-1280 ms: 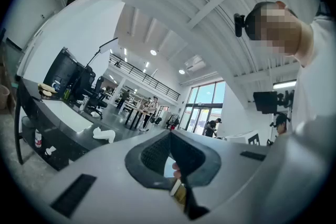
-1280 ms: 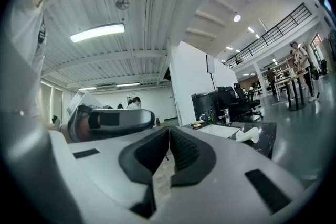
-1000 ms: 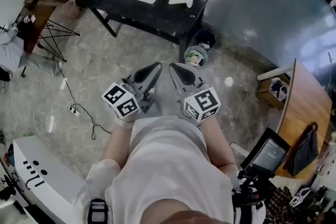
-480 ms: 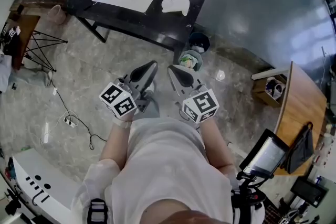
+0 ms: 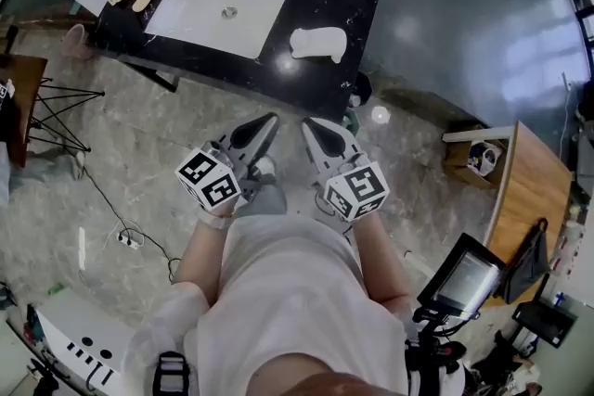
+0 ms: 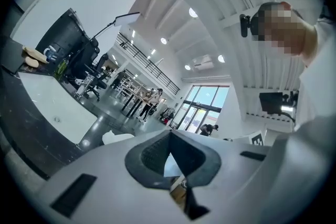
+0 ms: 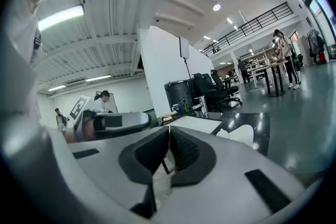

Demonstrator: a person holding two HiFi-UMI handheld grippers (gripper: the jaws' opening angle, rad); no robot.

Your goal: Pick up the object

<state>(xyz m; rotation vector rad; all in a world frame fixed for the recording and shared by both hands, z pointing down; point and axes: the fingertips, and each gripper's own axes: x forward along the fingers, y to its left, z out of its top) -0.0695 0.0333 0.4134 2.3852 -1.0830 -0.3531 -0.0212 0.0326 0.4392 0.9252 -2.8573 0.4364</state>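
Tongs both pressed together and empty: left tongs (image 5: 270, 119) and right tongs (image 5: 309, 123) side by side over the floor (image 5: 139, 162), white object (image 5: 316, 44) well ahead on the dark surface (image 5: 357, 3), beside the sink (image 5: 195, 0).

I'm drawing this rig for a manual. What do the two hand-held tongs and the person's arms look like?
Both the left tongs and right tongs have light grey, tapering shells with dark ribbed pads inside the tips. Each carries a white cube printed with black square markers. No cables show. The person wears a white short-sleeved shirt.
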